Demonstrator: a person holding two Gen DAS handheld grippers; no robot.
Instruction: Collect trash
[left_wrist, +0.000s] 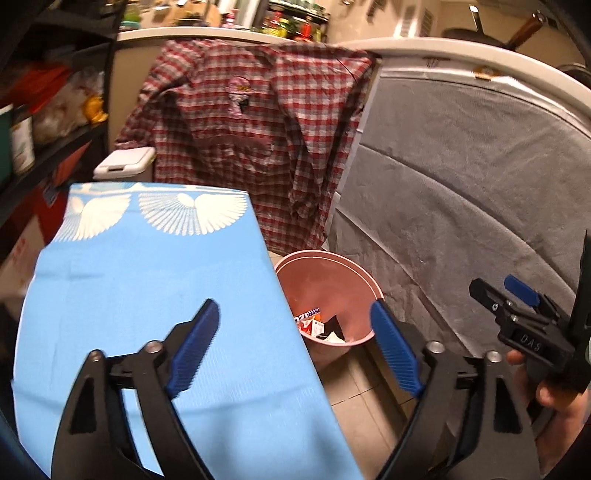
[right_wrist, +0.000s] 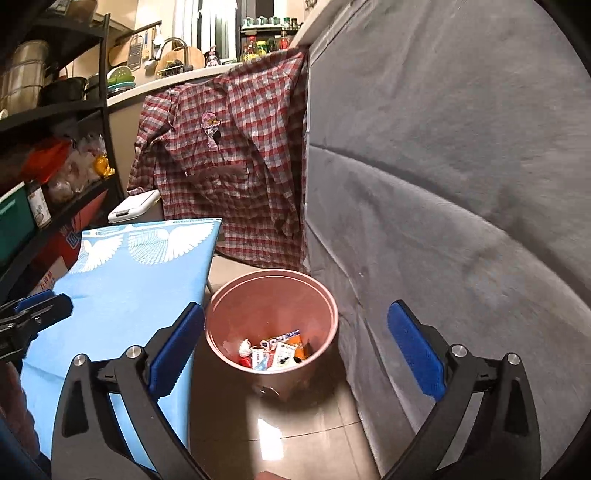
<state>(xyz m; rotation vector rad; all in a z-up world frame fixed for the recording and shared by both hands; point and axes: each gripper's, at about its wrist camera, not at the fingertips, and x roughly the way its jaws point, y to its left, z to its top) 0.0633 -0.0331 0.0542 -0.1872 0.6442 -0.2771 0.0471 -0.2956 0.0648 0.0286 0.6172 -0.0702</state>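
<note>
Below and ahead of the right gripper (right_wrist: 295, 350), pink bin (right_wrist: 221, 332) on the floor holds the wrappers (right_wrist: 275, 354): light, crinkly, likely slippery, so pinch a flat edge. Both tools gape empty; left gripper (left_wrist: 295, 347) sits over the blue board (left_wrist: 147, 280).

Left claw (left_wrist: 295, 343) agape, empty, above blue table (left_wrist: 147, 277) edge and pink bin (left_wrist: 354, 280) of wrappers (left_wrist: 317, 326).
</note>
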